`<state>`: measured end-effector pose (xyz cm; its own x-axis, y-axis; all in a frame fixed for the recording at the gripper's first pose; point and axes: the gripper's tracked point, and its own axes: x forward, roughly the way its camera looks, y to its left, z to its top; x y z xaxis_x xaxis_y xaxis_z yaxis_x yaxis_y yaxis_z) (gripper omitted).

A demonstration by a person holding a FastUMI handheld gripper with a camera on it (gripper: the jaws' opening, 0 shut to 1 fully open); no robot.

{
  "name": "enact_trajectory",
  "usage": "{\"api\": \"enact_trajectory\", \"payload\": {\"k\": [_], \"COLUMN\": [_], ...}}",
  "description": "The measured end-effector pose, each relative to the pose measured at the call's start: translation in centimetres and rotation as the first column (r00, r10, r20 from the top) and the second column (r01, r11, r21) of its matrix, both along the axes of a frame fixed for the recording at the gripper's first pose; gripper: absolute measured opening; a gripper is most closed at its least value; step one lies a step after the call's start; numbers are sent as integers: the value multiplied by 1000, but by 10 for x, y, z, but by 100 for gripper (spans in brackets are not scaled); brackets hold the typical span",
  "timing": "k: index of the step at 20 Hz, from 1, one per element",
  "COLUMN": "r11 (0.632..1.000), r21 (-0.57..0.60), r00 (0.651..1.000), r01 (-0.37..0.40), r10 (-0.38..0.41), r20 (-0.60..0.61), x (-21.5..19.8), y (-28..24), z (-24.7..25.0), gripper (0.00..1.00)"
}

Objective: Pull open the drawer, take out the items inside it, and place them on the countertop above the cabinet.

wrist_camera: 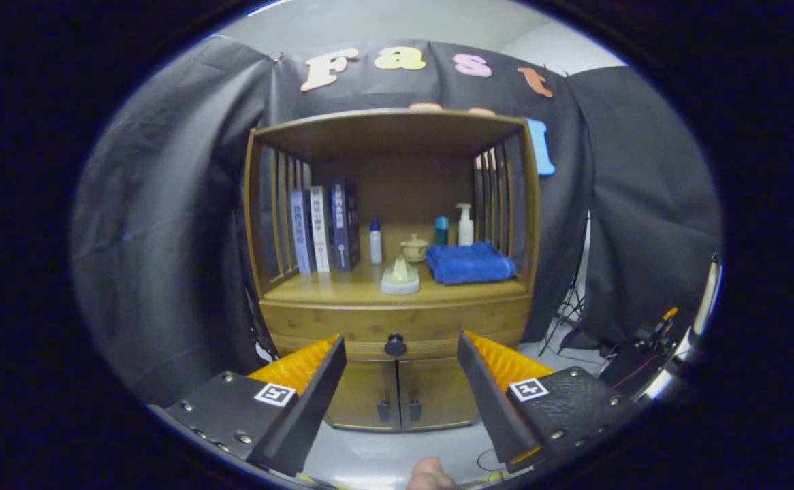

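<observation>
A wooden cabinet (pixel 397 320) stands straight ahead against the booth wall. Its drawer (pixel 342 325) is closed, with a round dark knob (pixel 395 345) at the middle of its front. My gripper (pixel 400 347) is open, and the knob appears between the two fingertips but some way beyond them. Nothing is held between the fingers. The countertop (pixel 322 289) above the drawer is a shelf under a wooden roof. The drawer's contents are hidden.
On the countertop stand three books (pixel 322 231) at the left, a small white bottle (pixel 375 243), a cream lidded pot (pixel 414 248), a pale cone-shaped dish (pixel 400 278), a folded blue towel (pixel 468 263) and a pump bottle (pixel 465 224). Two lower doors (pixel 400 395) sit under the drawer. Stands and cables (pixel 642 340) lie at the right.
</observation>
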<state>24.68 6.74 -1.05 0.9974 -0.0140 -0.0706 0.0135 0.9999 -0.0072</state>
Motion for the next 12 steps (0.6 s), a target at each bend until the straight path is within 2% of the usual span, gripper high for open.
{"api": "enact_trajectory", "payload": {"k": [7, 9, 12], "r11": [1000, 1000, 1000], "r21": [-11, 9, 0], "r00": [995, 991, 992], "r01": [15, 18, 19], "r10": [-14, -19, -19], "r20": [95, 134, 124], "x": [-92, -115, -139], "y": [-17, -22, -26], "z": [91, 95, 73], "gripper": [98, 98, 98]}}
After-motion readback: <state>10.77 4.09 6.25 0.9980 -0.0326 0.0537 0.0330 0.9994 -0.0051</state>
